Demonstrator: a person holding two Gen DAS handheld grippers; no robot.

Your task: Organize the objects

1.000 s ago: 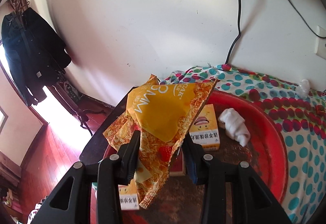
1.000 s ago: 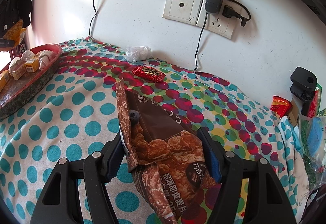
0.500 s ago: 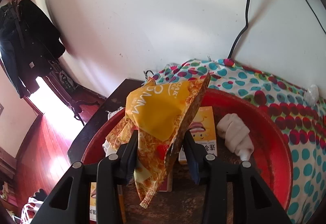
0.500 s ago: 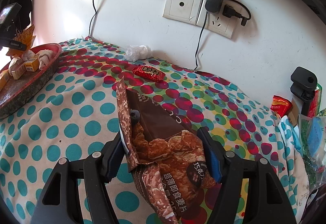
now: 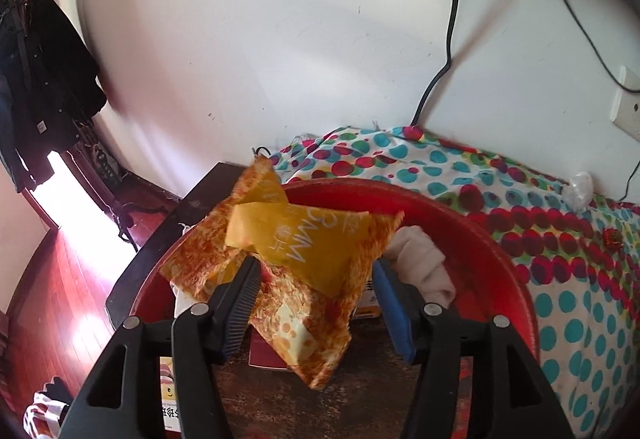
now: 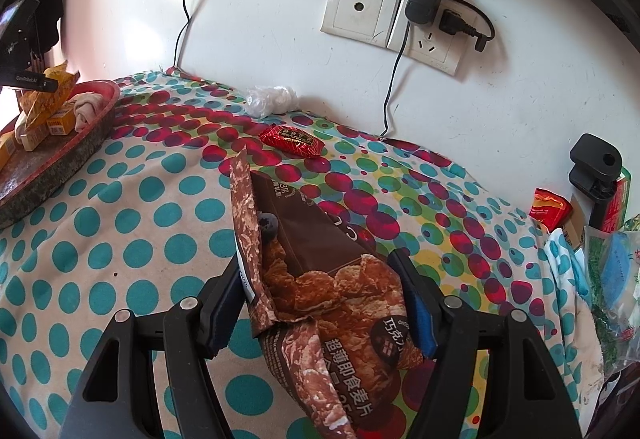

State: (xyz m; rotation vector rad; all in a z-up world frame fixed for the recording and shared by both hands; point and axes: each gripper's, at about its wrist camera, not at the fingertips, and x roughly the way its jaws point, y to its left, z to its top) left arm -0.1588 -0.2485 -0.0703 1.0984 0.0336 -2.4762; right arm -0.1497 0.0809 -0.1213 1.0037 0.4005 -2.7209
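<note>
Left gripper (image 5: 316,303) angled downward, jaws opening up, spread toward 9 and 3 o'clock. Right gripper (image 6: 320,303) also tilted down, jaws clamped shut on a packet.

The surface (image 6: 132,223) is covered by a cloth with teal, red and green dots. Directly on it:

- A round red tray (image 6: 82,141), at the left edge of the right wrist frame, on the dark uncovered end of the surface (image 5: 200,207).
- A red wrapped sweet (image 6: 291,140), upper centre, near the wall.
- A crumpled clear plastic wrapper (image 6: 271,100), just behind it, against the wall.
- A red packet (image 6: 550,208), at the right edge.
</note>
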